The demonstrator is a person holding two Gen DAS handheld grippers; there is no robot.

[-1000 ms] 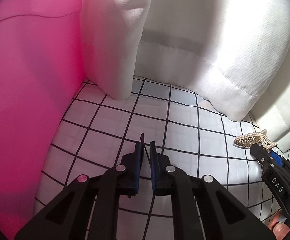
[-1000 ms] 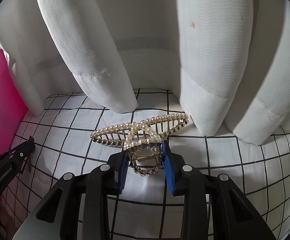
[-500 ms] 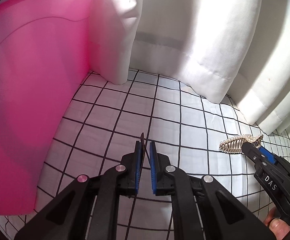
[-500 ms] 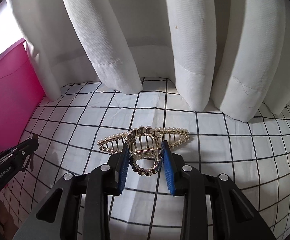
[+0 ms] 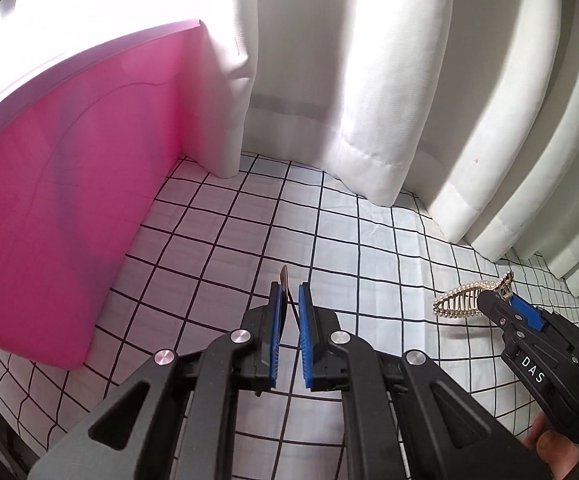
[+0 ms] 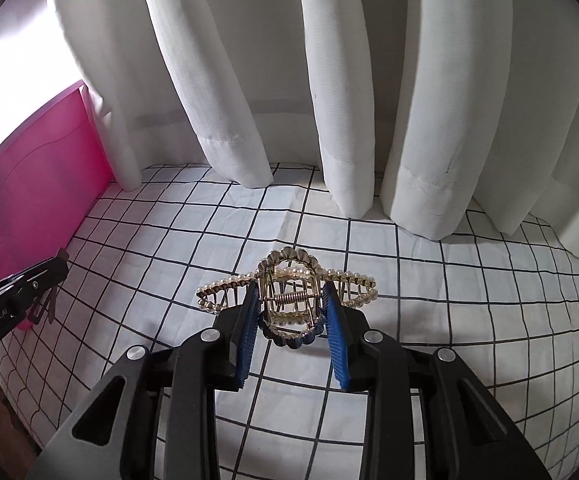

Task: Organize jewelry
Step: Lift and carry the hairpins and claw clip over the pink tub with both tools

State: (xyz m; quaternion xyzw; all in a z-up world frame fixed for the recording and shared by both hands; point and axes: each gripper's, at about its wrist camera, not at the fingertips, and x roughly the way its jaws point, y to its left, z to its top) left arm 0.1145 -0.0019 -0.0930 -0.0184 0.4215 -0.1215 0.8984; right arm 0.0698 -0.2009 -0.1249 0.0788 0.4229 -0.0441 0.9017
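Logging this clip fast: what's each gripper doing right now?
Left gripper: shut on a thin dark clip.
Right gripper: shut on the pearl hair claw.

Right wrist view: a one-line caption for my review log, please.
Right gripper shut on a pearl hair claw above the checked cloth, white curtain behind.

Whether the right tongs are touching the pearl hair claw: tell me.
Touching. The right wrist view shows the right tongs with both blue pads pressed against the pearl hair claw at its spring hinge.
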